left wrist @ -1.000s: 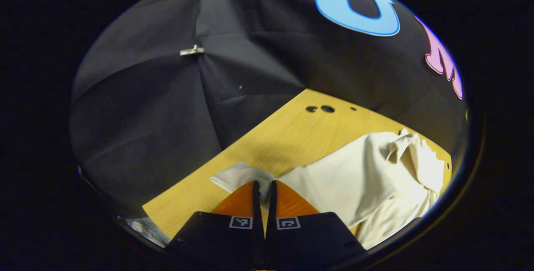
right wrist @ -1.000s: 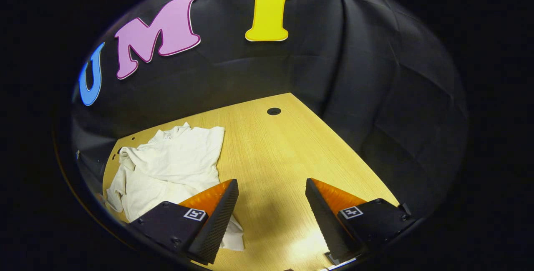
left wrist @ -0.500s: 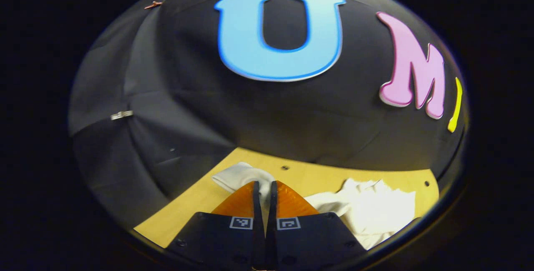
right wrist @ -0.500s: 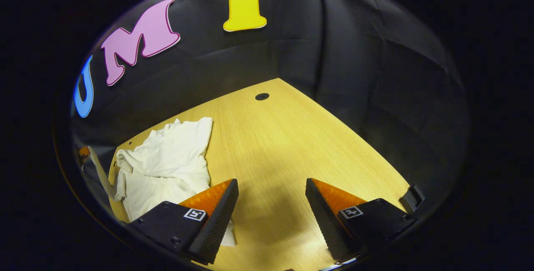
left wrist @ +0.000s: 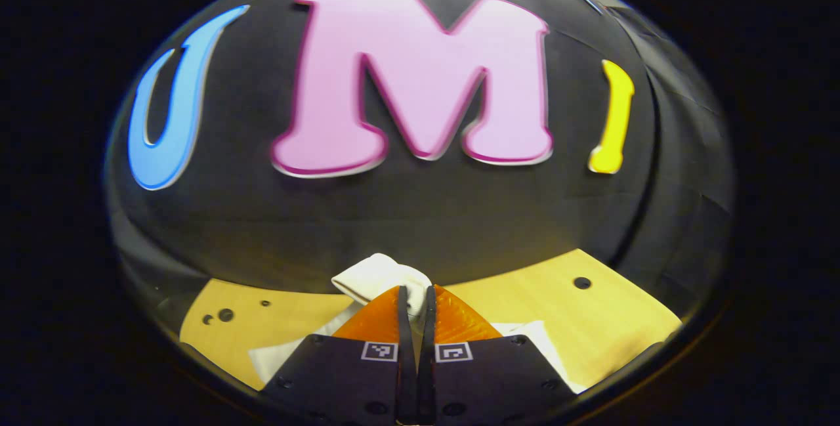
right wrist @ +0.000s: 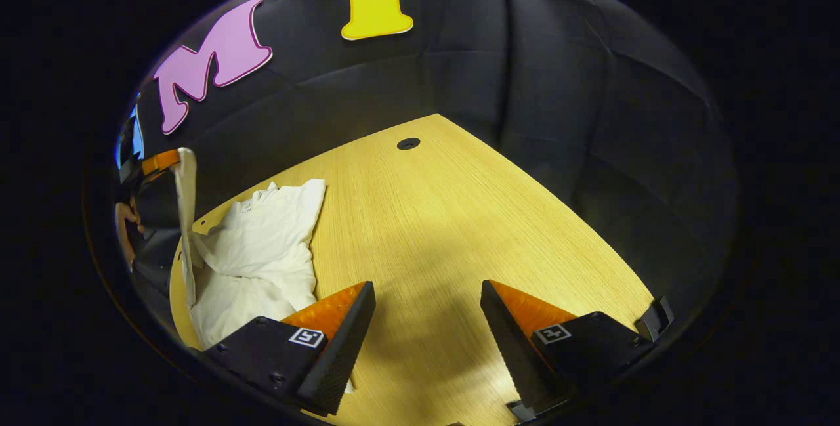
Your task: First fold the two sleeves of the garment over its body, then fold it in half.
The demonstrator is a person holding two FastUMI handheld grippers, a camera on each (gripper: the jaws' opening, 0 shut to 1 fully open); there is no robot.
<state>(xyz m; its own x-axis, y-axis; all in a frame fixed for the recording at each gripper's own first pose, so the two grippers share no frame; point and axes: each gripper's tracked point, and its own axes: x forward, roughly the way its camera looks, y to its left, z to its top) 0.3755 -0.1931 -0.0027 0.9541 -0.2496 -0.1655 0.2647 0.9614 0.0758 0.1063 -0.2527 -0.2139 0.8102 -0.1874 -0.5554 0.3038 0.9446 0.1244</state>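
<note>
Two fingers of the left gripper pinch tight on the white sleeve. It has swung the sleeve up high since a second ago, ready to drop over the garment lying on the table. Over there, the right gripper hangs wide open, holding nothing.

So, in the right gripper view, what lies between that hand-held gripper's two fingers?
Only bare wooden table lies in the open gap of the right hand-held gripper, as the right gripper view shows. The white garment lies off to the left.
</note>
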